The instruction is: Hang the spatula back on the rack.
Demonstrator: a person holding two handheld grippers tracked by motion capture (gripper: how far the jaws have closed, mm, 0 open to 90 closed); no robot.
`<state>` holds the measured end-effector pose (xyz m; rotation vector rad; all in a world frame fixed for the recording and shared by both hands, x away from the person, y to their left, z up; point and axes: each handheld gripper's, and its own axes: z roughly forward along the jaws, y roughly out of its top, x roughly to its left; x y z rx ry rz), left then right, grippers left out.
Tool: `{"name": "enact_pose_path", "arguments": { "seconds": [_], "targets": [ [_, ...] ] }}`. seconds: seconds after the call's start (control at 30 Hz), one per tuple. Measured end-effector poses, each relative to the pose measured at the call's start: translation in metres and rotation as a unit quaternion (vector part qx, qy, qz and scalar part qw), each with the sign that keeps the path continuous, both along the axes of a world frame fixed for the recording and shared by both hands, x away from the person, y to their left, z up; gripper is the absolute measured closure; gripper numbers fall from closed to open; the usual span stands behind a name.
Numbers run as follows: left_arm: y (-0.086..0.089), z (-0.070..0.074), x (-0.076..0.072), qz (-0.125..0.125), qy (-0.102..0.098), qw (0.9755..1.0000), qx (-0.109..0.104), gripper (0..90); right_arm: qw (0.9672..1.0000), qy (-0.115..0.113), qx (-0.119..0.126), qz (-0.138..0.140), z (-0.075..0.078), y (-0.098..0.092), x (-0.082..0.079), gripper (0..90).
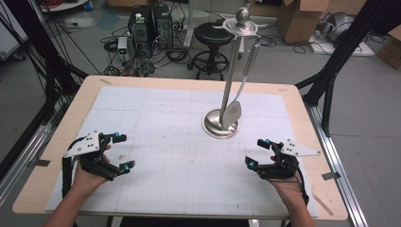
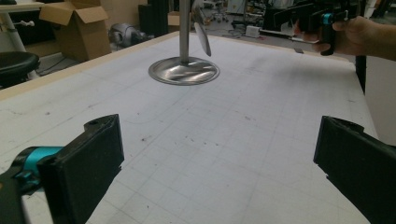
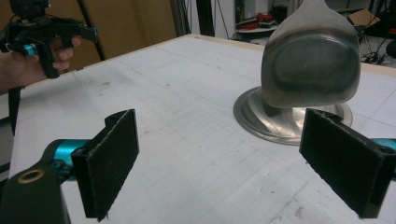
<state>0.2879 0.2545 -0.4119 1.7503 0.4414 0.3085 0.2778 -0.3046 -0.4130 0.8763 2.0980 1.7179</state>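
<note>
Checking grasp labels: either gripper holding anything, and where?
Nothing held. Left gripper and right gripper are both open over the white mat; the hanging steel spatula is untouched.

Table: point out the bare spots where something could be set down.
Free: the white mat between the left gripper and right gripper, and its far-left part. Crowded only around the steel stand, where a spatula hangs.

stand (image 2: 184,28) – top cut off | spatula (image 3: 310,60) – handle cut off
</note>
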Motion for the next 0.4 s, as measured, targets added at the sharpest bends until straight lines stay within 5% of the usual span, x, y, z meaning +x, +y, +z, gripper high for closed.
{"name": "enact_pose_path", "arguments": {
  "seconds": [0.4],
  "targets": [
    [0.0004,-0.0001,0.0021,0.005,-0.002,1.0,-0.006,2.1,0.9999,0.01,-0.001,0.001,-0.0018,-0.0031,-0.0019,11.3]
  ]
}}
